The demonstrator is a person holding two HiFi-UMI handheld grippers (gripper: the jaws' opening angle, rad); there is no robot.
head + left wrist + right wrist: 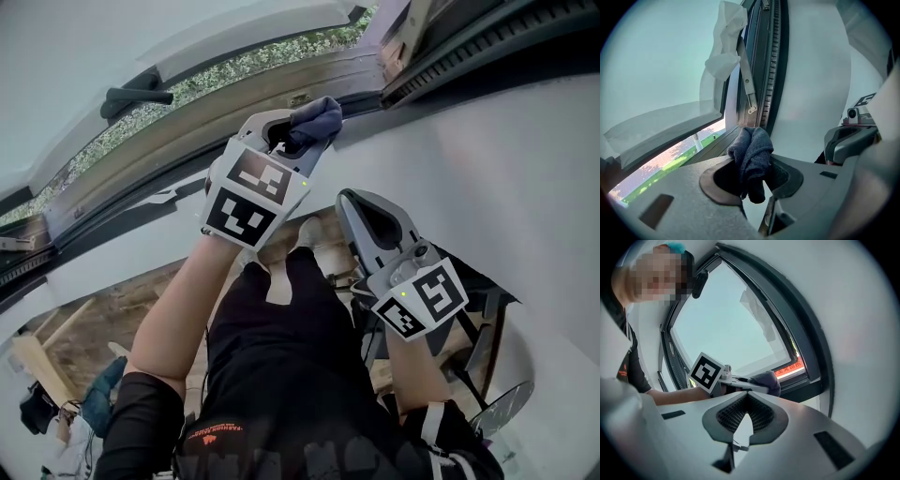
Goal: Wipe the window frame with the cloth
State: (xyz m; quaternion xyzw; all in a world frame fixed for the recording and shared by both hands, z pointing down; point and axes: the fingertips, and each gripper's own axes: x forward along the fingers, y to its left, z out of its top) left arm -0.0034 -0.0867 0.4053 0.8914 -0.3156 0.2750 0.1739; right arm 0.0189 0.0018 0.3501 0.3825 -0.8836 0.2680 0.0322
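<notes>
The left gripper [292, 136] has its jaws clamped on a bunched dark blue-grey cloth [317, 117]. A wad bulges out past the jaw tips, and a short tail hangs down between them in the left gripper view. The wad rests against the lower rail of the window frame [234, 108], right at the edge where the rail meets the white wall [487, 169].

In the left gripper view the cloth [752, 154] sits just short of the corner. There the frame's ribbed upright channel [774, 70] rises directly behind it, with a metal hinge stay [747, 84] slanting down to that corner. That side is tight.

In the other direction, the head view shows the rail running long and bare toward the lower left, beneath the swung-open sash [94, 47] and its dark handle [136, 94]. A torn piece of white film [724, 42] hangs at the sash's edge.

The right gripper [361, 208] is held lower, well apart from the frame and in front of the wall. Its jaws meet at the tips with nothing between them [746, 401]. From there the cloth [766, 379] shows against the dark frame [806, 348].
</notes>
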